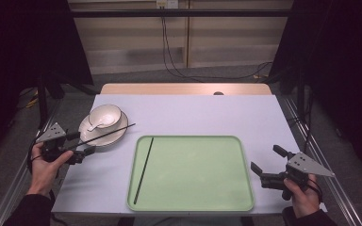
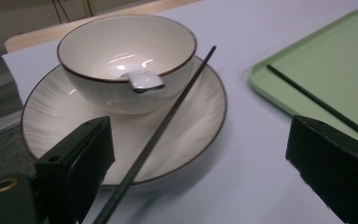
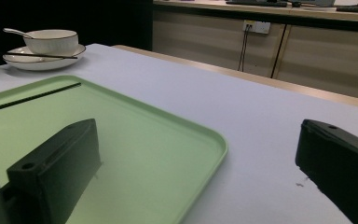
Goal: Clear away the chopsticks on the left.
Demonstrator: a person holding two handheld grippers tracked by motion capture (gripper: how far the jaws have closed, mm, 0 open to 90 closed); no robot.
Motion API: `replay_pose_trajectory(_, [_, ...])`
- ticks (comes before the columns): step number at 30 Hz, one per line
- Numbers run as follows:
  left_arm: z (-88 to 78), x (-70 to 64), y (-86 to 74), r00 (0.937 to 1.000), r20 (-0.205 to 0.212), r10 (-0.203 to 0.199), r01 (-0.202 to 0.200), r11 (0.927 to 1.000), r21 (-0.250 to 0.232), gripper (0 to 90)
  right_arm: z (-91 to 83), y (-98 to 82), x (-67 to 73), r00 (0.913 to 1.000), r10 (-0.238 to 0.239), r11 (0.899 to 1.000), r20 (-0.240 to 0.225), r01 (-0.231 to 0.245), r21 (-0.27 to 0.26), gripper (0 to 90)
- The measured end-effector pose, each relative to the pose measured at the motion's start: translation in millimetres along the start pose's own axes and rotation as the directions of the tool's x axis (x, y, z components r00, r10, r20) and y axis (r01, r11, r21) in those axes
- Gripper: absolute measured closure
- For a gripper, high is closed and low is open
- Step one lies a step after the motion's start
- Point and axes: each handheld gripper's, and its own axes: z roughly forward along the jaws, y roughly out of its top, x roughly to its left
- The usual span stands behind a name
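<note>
Black jaws of the left gripper (image 2: 196, 172) are sitting wide apart, holding nothing, and straddling the near end of the chopstick (image 2: 161, 128) that's leaning across the plate (image 2: 51, 112). Going big to small: table (image 1: 193, 110), green tray (image 1: 193, 174) (already carrying the other chopstick (image 1: 144, 169)), plate, bowl (image 2: 126, 60), spoon (image 2: 144, 80). Its long axis is running straight away from the left gripper, so that hand is way nearer. Right gripper (image 1: 267, 165) is idling open and empty beside the tray.
</note>
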Motion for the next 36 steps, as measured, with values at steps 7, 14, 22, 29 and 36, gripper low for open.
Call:
replay_pose_trajectory(7, [14.0, 8.7, 7.5, 0.9981, -0.035, 0.050, -0.048, 0.9974, 0.054, 10.1, 0.3, -0.2, 0.0, 1.0000, 0.000, 1.000, 0.000, 0.000, 0.000, 0.0])
replay_pose_trajectory(14, [31.3, 19.5, 5.3, 0.9974, 0.001, 0.072, -0.071, 0.9890, 0.130, 38.6, 0.1, -0.3, -0.4, 1.0000, -0.003, 1.000, -0.003, 0.003, -0.001, 0.0])
replay_pose_trajectory(22, [42.3, 23.4, 7.8, 0.9890, 0.039, 0.143, -0.148, 0.9712, 0.187, 60.6, 0.1, -0.4, -0.3, 1.0000, 0.001, 1.000, 0.004, -0.001, 0.000, 0.0])
replay_pose_trajectory(29, [49.9, 23.4, 9.1, 0.9839, 0.081, 0.160, -0.173, 0.9630, 0.206, 70.7, 0.0, -0.5, -0.3, 1.0000, 0.004, 1.000, 0.002, -0.004, -0.001, 0.0])
replay_pose_trajectory(36, [56.3, 21.2, 9.4, 0.9761, 0.107, 0.189, -0.210, 0.9473, 0.242, 78.8, 0.0, -0.6, -1.4, 1.0000, -0.004, 1.000, -0.003, 0.004, -0.001, 0.0])
